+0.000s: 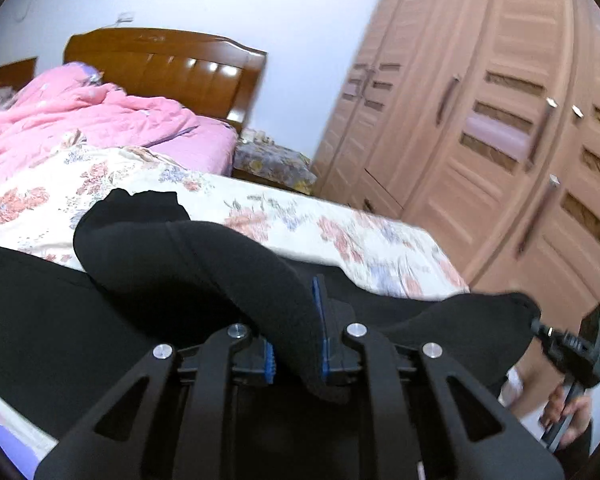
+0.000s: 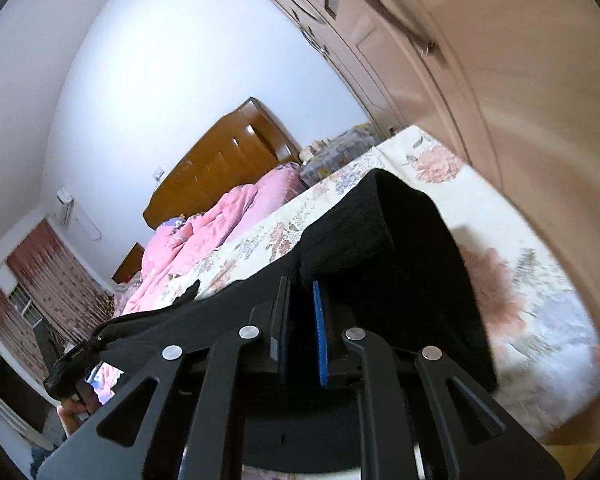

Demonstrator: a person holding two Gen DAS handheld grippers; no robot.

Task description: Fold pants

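So far: the black pants [image 1: 148,264] are gathered at one end and lifted off the floral bedspread [image 1: 340,236]; I'd call this an early fold, not yet laid down.
Done: both ends of one edge are pinched and raised, the cloth sagging between the two tools.
Left: carrying the lifted edge over the rest of the pants, laying it flat and smoothing, by my guess.
Left gripper [image 1: 298,354]: clenched on a thick roll of black fabric, blue pads pressing it from both sides.
Pants' place: mostly draped on the bed, near its foot; the ribbed hem [image 2: 352,220] rears up in the right wrist view.
Right gripper [image 2: 300,332]: jaws nearly together, black cloth caught between them and draping over the top.
Background: pink quilt [image 1: 60,120] by the headboard, wardrobe [image 1: 500,120] beside the bed.
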